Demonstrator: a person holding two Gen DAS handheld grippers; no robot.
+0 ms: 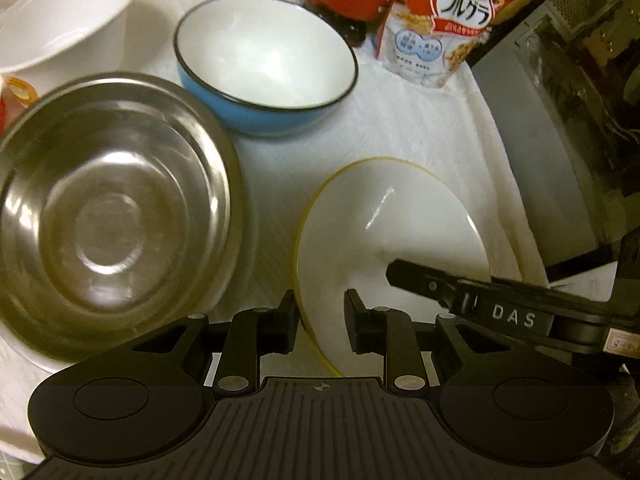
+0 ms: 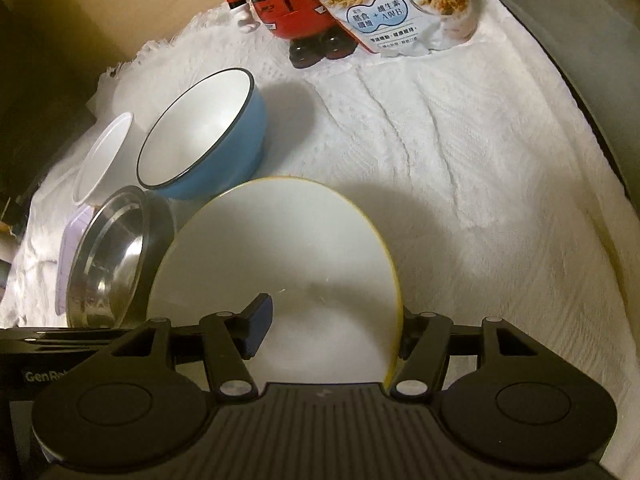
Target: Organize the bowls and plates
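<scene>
Plate [image 2: 280,256] with yellow rim, straddled at opposite edges by both part-open grippers, left [image 1: 320,322] and right [image 2: 328,334], on the white cloth [image 2: 460,160]; steel bowl [image 1: 112,208], blue bowl [image 1: 264,68] and white bowl [image 1: 60,12] remain unstacked.

"フルグラ" on cereal bag [image 1: 436,28], "das" on tongs [image 1: 514,317]

The white cloth [image 2: 460,168] lies open to the right of the yellow-rimmed plate [image 2: 276,264] – on its left the steel bowl [image 2: 108,256] and blue bowl [image 2: 208,136] crowd close – cereal bag [image 2: 404,4] at the back
</scene>
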